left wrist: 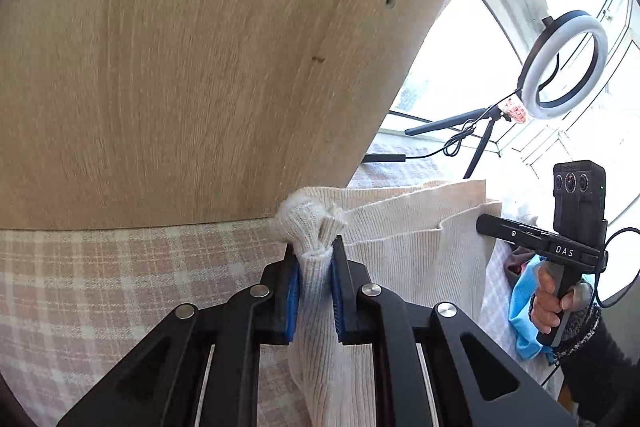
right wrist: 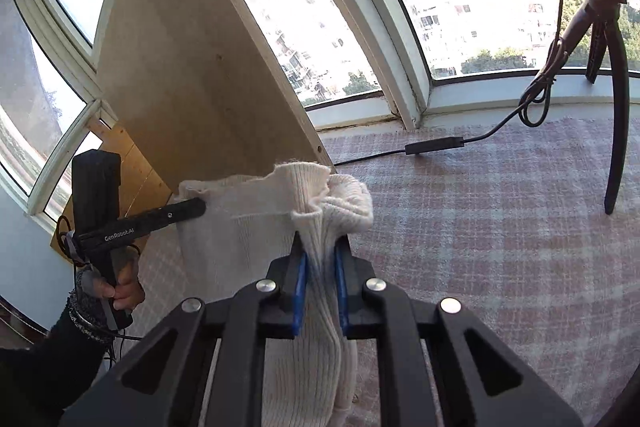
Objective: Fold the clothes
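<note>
Cream ribbed knit garment (left wrist: 400, 227) hangs stretched between both tools, above the pink-and-white checked cloth surface (right wrist: 500, 227). Left gripper (left wrist: 314, 291) is clenched on a bunched corner; right gripper (right wrist: 320, 291) is clenched on the opposite bunched corner.

Handling, judged: soft, light, stretchy knit; it sags and gathers at each pinch, so grips belong at the corners or hem with the edge kept taut.

Surroundings: pale wooden board (left wrist: 180, 67) leans at 11 o'clock, close behind the garment. Black tripod with ring light (left wrist: 564, 65) and its black cable (right wrist: 440, 145) occupy 1–2 o'clock. Crumpled blue cloth (left wrist: 524, 311) sits at 4 o'clock in the left view. The board could snag a swung edge.
</note>
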The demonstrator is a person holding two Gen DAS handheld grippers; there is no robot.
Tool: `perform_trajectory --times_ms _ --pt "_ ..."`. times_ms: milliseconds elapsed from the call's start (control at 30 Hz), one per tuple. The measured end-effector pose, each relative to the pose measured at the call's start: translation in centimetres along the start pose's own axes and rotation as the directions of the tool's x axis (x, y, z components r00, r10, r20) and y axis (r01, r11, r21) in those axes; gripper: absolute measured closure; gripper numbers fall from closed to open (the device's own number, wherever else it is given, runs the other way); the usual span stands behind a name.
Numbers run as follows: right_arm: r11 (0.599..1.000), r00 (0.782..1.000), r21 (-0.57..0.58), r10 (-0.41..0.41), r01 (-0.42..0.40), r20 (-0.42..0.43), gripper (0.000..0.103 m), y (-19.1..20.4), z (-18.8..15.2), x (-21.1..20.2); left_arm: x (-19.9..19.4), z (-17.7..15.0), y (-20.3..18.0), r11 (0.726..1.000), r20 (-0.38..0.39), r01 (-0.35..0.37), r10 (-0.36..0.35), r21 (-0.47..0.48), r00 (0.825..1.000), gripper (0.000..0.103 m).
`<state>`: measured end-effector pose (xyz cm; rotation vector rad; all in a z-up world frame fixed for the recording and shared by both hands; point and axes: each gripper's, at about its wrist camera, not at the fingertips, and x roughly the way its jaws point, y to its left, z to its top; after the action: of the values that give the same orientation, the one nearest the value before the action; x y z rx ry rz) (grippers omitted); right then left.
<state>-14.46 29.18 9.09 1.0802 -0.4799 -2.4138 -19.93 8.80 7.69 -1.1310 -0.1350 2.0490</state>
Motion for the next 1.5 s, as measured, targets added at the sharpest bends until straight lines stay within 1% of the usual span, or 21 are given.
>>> perform_trajectory --times_ms 133,200,267,333,367,400,433,467,533,600,633,767,867,933,1067,1133,1233,1300,1333,1433,1500 --pt "0.996 0.992 -0.089 -0.006 0.017 0.126 0.091 4.9 0.7 -6.0 -6.9 1.3 -4.8 0.995 0.123 0.029 -0.04 0.092 0.992 0.091" --pt "0.987 0.982 -0.15 -0.028 0.057 0.186 0.091 7.4 0.4 -8.8 -9.4 1.4 -7.5 0.989 0.172 0.028 -0.053 0.147 0.984 0.091" --pt "0.975 0.974 -0.201 -0.046 0.092 0.224 0.091 9.6 -0.7 -11.0 -12.4 0.3 -9.1 0.98 0.204 0.019 -0.06 0.199 0.977 0.091" --pt "0.971 0.978 -0.209 -0.071 0.113 0.197 0.091 10.3 -3.4 -11.7 -13.9 -2.7 -10.4 0.964 0.205 -0.024 -0.032 0.264 0.978 0.09" --pt "0.971 0.982 -0.201 -0.094 0.126 0.161 0.089 10.2 -5.4 -11.6 -13.8 -4.9 -10.2 0.96 0.164 -0.026 -0.021 0.28 0.986 0.085" --pt "0.975 0.988 -0.175 -0.127 0.14 0.087 0.086 9.4 -7.9 -10.8 -13.7 -7.3 -9.8 0.957 0.114 -0.023 -0.01 0.291 0.993 0.075" --pt "0.976 0.988 -0.15 -0.157 0.157 0.011 0.078 8.5 -10.5 -10.0 -13.0 -10.1 -9.1 0.959 0.032 -0.015 0.006 0.282 0.999 0.071" --pt "0.978 0.981 -0.12 -0.18 0.171 -0.067 0.076 7.6 -13.1 -9.2 -12.1 -13.2 -8.4 0.964 -0.059 -0.006 0.023 0.266 0.998 0.07" --pt "0.986 0.968 -0.028 -0.169 0.167 -0.183 0.076 5.6 -17.5 -8.6 -11.8 -19.3 -6.3 0.975 -0.226 -0.005 0.056 0.221 0.972 0.071" --pt "0.987 0.969 0.052 -0.139 0.153 -0.206 0.076 4.5 -20.0 -9.2 -12.8 -22.5 -4.4 0.989 -0.293 -0.018 0.062 0.148 0.954 0.082" --pt "0.986 0.973 0.075 -0.134 0.15 -0.187 0.076 4.3 -20.2 -9.7 -13.5 -23.0 -3.6 0.994 -0.287 -0.023 0.055 0.111 0.956 0.082" --pt "0.991 0.986 0.057 -0.116 0.123 -0.12 0.076 5.4 -17.9 -9.2 -15.0 -21.1 -3.1 0.997 -0.172 -0.03 0.043 0.077 0.984 0.082" --pt "0.994 0.989 0.038 -0.096 0.101 -0.11 0.076 6.3 -15.9 -6.2 -12.3 -18.3 -4.6 0.995 -0.117 -0.018 0.03 0.099 0.993 0.082" --pt "0.995 0.987 0.034 -0.088 0.093 -0.137 0.076 6.3 -15.3 -3.5 -9.5 -17.1 -5.5 0.994 -0.099 -0.011 0.022 0.106 0.995 0.082" --pt "0.993 0.972 0.056 -0.086 0.1 -0.221 0.076 5.5 -16.3 0.2 -4.6 -16.7 -5.1 0.996 -0.147 -0.035 0.048 0.085 0.988 0.082" --pt "0.995 0.967 0.067 -0.058 0.076 -0.249 0.076 5.2 -17.1 1.0 -2.4 -17.6 -4.3 0.995 -0.212 -0.057 0.074 0.081 0.974 0.082" --pt "0.997 0.946 0.068 -0.01 0.034 -0.325 0.076 5.0 -17.8 1.6 -2.2 -18.8 -3.8 0.993 -0.24 -0.055 0.079 0.103 0.968 0.08" --pt "0.997 0.941 0.066 -0.007 0.031 -0.338 0.076 4.8 -17.2 0.7 -3.1 -18.0 -3.5 0.996 -0.259 -0.04 0.059 0.078 0.964 0.08" --pt "0.997 0.943 0.071 -0.004 0.03 -0.332 0.076 4.6 -16.7 0.2 -3.7 -17.3 -3.2 0.998 -0.239 -0.035 0.049 0.061 0.97 0.08" --pt "0.989 0.979 0.144 0.0 0.031 -0.206 0.067 2.8 -13.7 -1.8 -4.8 -14.2 -1.8 1.0 -0.161 -0.024 0.025 0.007 0.987 0.079" --pt "0.985 0.988 0.17 -0.011 0.038 -0.157 0.067 2.4 -11.6 -2.1 -4.0 -12.0 -0.9 0.998 -0.127 -0.068 0.069 0.015 0.99 0.079"
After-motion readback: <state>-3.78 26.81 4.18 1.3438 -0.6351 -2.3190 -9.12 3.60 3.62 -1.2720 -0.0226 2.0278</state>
